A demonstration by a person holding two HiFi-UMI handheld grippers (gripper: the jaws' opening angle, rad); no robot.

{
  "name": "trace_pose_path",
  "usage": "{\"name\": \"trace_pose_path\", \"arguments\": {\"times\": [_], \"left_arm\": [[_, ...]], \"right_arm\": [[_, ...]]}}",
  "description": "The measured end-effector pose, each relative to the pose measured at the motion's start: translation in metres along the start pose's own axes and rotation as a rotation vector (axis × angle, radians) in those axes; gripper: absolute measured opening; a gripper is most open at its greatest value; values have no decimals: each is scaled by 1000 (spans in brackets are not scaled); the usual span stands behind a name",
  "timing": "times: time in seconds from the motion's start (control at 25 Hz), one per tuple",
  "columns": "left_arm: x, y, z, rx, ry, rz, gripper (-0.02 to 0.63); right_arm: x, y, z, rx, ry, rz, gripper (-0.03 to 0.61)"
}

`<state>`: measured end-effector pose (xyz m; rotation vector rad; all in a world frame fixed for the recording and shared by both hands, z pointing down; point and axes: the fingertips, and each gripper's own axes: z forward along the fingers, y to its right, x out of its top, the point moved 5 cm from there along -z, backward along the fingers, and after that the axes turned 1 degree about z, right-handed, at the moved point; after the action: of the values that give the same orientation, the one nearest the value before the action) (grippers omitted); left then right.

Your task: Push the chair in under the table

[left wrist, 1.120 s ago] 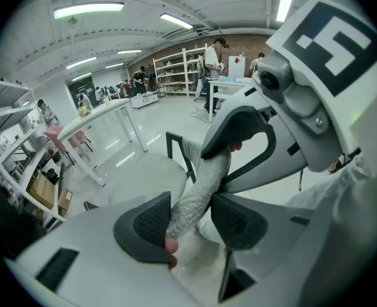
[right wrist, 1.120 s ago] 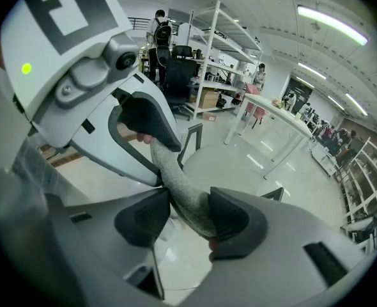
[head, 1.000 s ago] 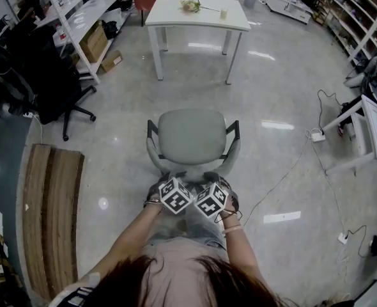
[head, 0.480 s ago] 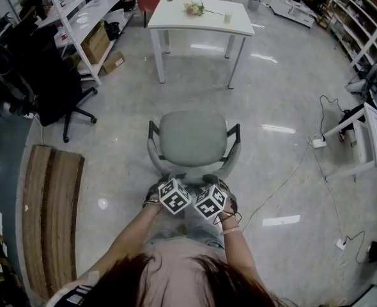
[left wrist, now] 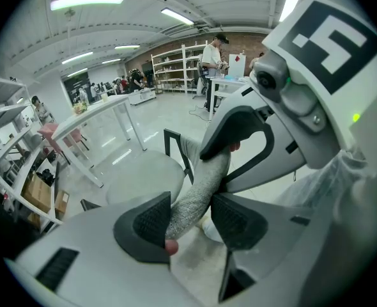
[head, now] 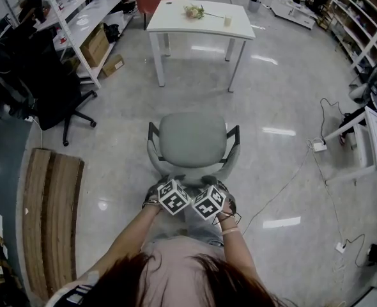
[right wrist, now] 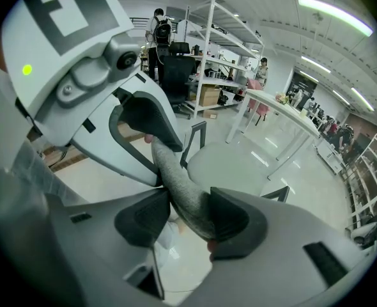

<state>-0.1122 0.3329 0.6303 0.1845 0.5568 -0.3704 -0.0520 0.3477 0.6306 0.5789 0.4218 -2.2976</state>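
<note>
The grey office chair [head: 192, 138] stands on the floor facing the white table [head: 176, 22], with a stretch of open floor between them. Its seat is just in front of me. My left gripper [head: 170, 183] and right gripper [head: 215, 185] sit side by side on the top edge of the chair's backrest. In the left gripper view the left gripper [left wrist: 192, 217] is shut on the grey fabric backrest edge [left wrist: 201, 184]. The right gripper [right wrist: 190, 217] clamps the same backrest edge [right wrist: 176, 181] from the other side.
A flower [head: 193, 9] and a small cup [head: 227, 20] lie on the table. A black office chair [head: 48, 91] and shelving [head: 80, 15] stand at the left. Wooden boards [head: 51, 216] lie on the floor. A cable [head: 284, 178] runs at the right.
The table has drawn slightly nearer in the head view as the chair and I edged forward. Both grippers kept their hold on the backrest.
</note>
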Motion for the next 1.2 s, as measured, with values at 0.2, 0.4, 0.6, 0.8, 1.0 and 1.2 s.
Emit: {"name": "trace_pose_path", "arguments": {"times": [0.2, 0.4, 0.6, 0.8, 1.0, 1.2], "left_arm": [[6, -10, 6, -7, 1, 1, 198], [10, -22, 7, -5, -5, 4, 198], [18, -29, 12, -5, -12, 0, 198], [21, -38, 14, -3, -16, -2, 198], [25, -49, 21, -5, -26, -3, 198], [33, -58, 24, -5, -35, -8, 198]], "right_arm": [[5, 12, 5, 8, -1, -2, 199], [13, 19, 10, 18, -4, -4, 199], [16, 30, 13, 26, -3, -8, 199], [22, 37, 16, 32, -2, -14, 199], [26, 47, 24, 36, 1, -18, 199], [33, 59, 26, 42, 0, -25, 199]]}}
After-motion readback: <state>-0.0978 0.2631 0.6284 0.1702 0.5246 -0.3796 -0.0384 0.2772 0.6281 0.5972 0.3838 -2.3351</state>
